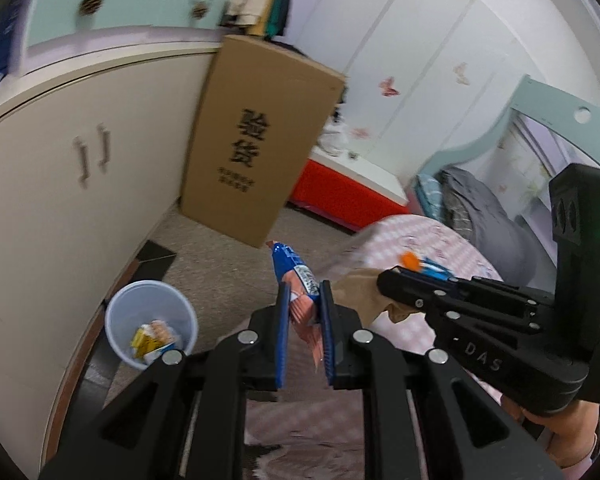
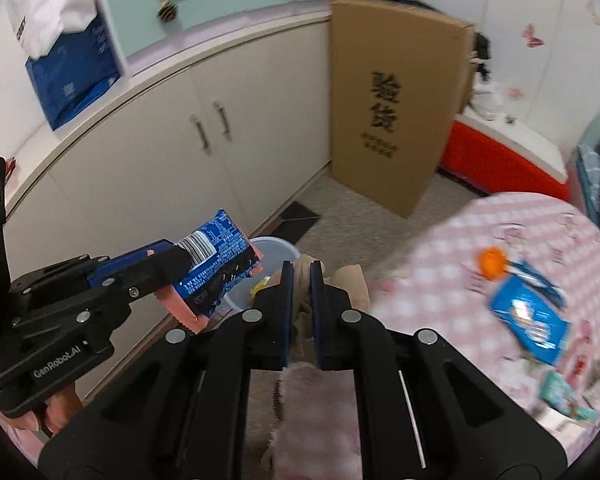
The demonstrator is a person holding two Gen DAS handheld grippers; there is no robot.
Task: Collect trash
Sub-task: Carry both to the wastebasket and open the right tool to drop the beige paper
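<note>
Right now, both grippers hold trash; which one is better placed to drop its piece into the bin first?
Probably left. The left gripper holds the blue snack wrapper over the bin's rim in the right view; the right gripper, clamping brown paper, sits nearer the bed.

A tall cardboard box (image 1: pixel 256 140) leans against cream cabinets (image 1: pixel 80 184) on speckled grey floor (image 1: pixel 220 264), white wardrobe (image 1: pixel 412 60) behind.

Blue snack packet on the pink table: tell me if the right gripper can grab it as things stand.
Probably not yet. The right gripper is shut on a crumpled brown paper, so its jaws are full; the blue snack packet lies uncovered on the pink table.
</note>
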